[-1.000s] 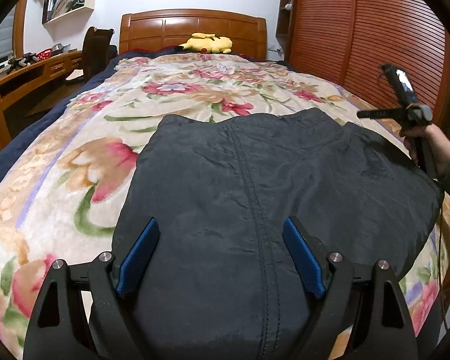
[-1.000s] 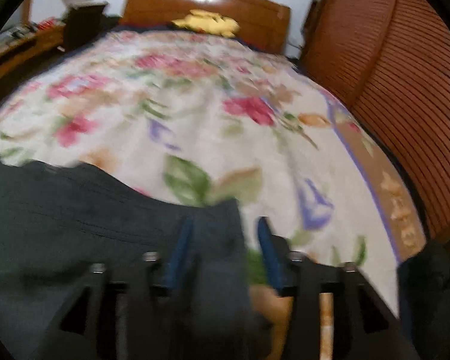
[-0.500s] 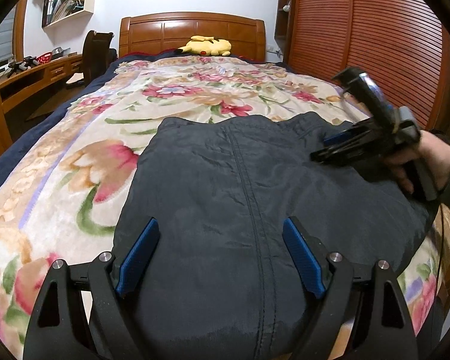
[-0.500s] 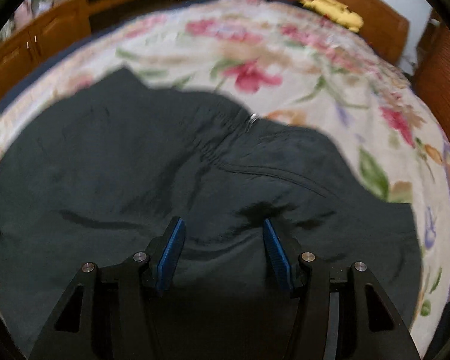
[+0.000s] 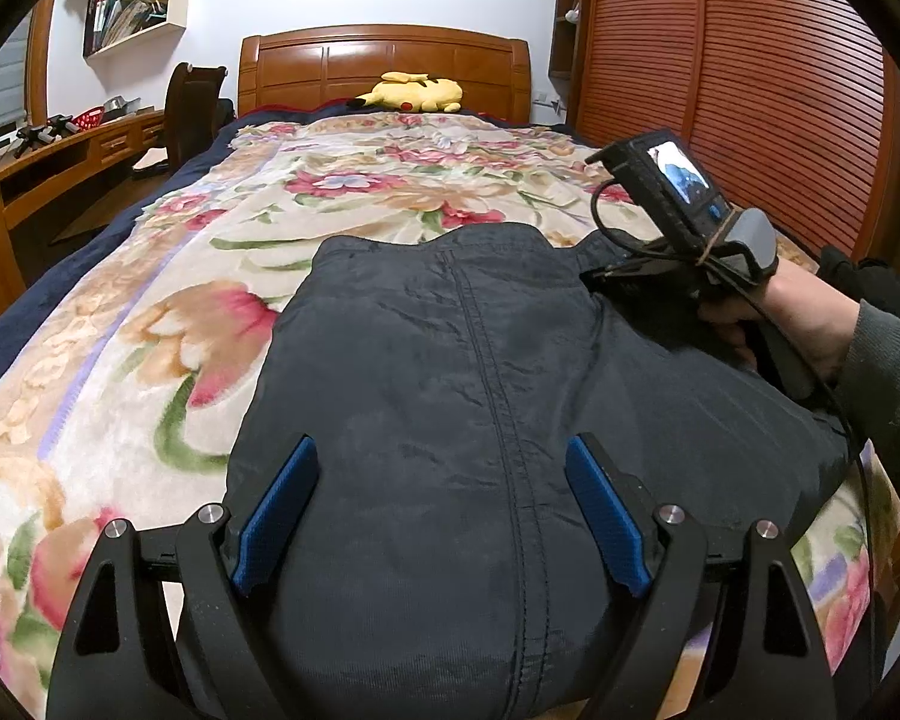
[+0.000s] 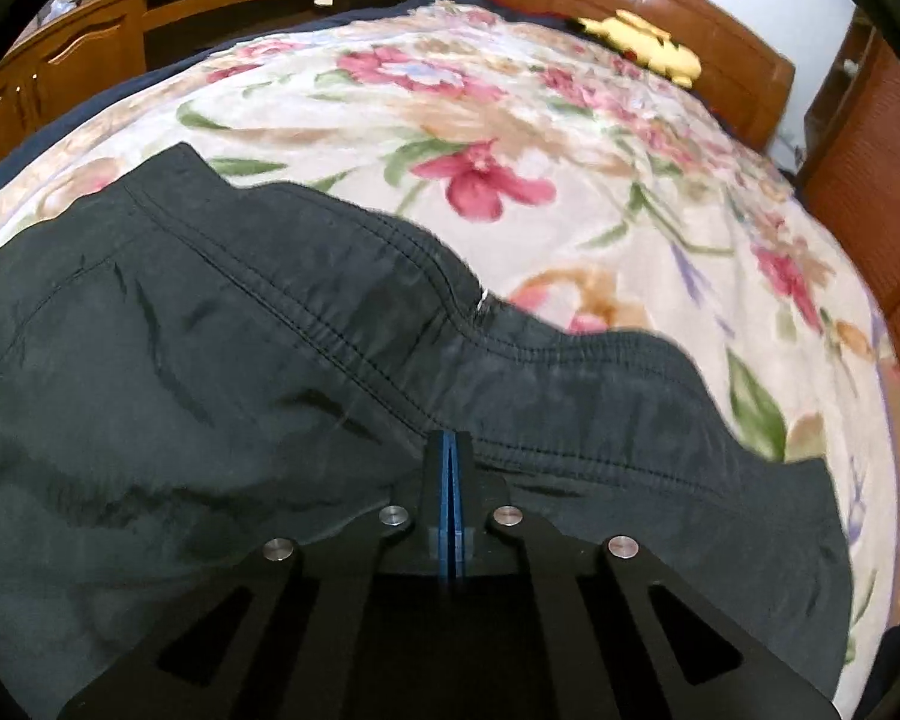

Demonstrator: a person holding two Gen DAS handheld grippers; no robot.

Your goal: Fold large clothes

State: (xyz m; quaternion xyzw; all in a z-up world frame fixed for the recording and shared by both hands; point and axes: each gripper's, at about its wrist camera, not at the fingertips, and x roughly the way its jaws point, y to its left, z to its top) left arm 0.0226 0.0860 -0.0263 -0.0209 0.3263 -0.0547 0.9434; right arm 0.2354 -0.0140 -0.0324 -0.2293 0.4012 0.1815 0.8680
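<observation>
A dark navy garment (image 5: 480, 420) lies spread flat on the floral blanket (image 5: 210, 252) at the foot end of the bed, well away from the wooden headboard (image 5: 384, 66). A stitched seam runs down its middle, and its elasticated edge (image 6: 390, 276) points toward the headboard.

The left claw (image 5: 444, 516) hangs over the end of the garment farthest from the headboard, its blue pads (image 5: 276, 510) spread wide with the seam passing between them; the pads grip nothing.

The right claw (image 6: 448, 462) sits at the garment's side nearer the slatted wooden wardrobe doors (image 5: 780, 90). Its blue pads are pressed together with almost no gap; its tip rests against the dark cloth just short of the elasticated edge, but whether a fold is caught between the pads cannot be told. In the left wrist view the person's right hand (image 5: 798, 324) holds that tool low over the garment, its small lit screen (image 5: 684, 174) facing up.

A yellow plush toy (image 5: 414, 93) lies against the headboard. To the side of the bed away from the wardrobe stand a wooden worktop (image 5: 60, 162) and a chair (image 5: 192, 102).
</observation>
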